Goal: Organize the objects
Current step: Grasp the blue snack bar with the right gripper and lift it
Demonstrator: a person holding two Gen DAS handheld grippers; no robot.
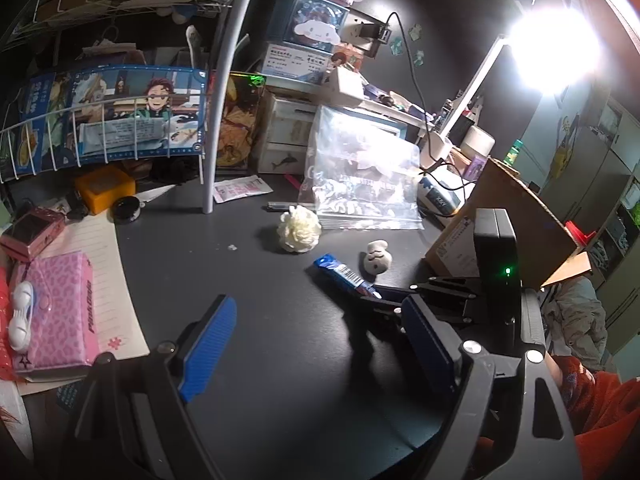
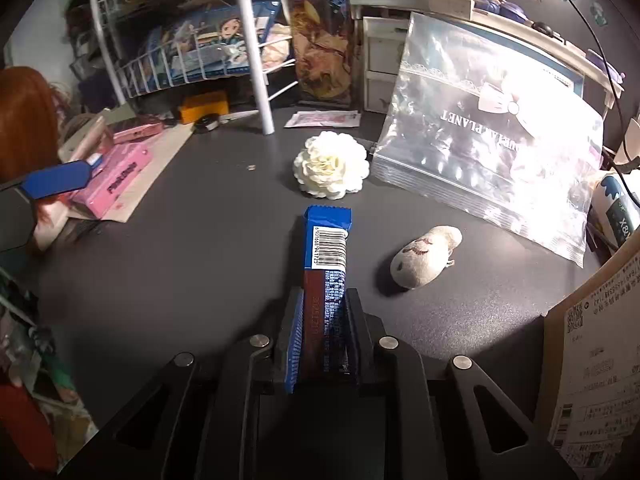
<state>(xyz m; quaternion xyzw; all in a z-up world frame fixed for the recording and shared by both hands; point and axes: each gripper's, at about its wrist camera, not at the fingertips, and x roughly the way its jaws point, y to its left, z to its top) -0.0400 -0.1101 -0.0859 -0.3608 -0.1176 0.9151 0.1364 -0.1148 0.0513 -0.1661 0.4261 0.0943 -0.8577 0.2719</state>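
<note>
- right gripper (image 2: 320, 336) has its jaws pinched on the near end of a blue snack bar (image 2: 327, 248), barcode side up, the rest of the wrapper sticking out over the dark desk (image 2: 200, 260)
- left gripper (image 1: 316, 344) is just hanging above the desk with its jaws spread wide, nothing between the blue pads (image 1: 208, 352)
- white fabric flower (image 2: 331, 165) lies just past the far tip of the bar, not touching it
- little grey plush (image 2: 426, 257) lies on its side to the right of the bar, near it but apart
- clear zip bag (image 2: 488, 160) leans behind the plush
- pink tissue pack (image 1: 60, 308) sits off on the left edge
- cardboard box (image 1: 516, 232) is on the right
</note>
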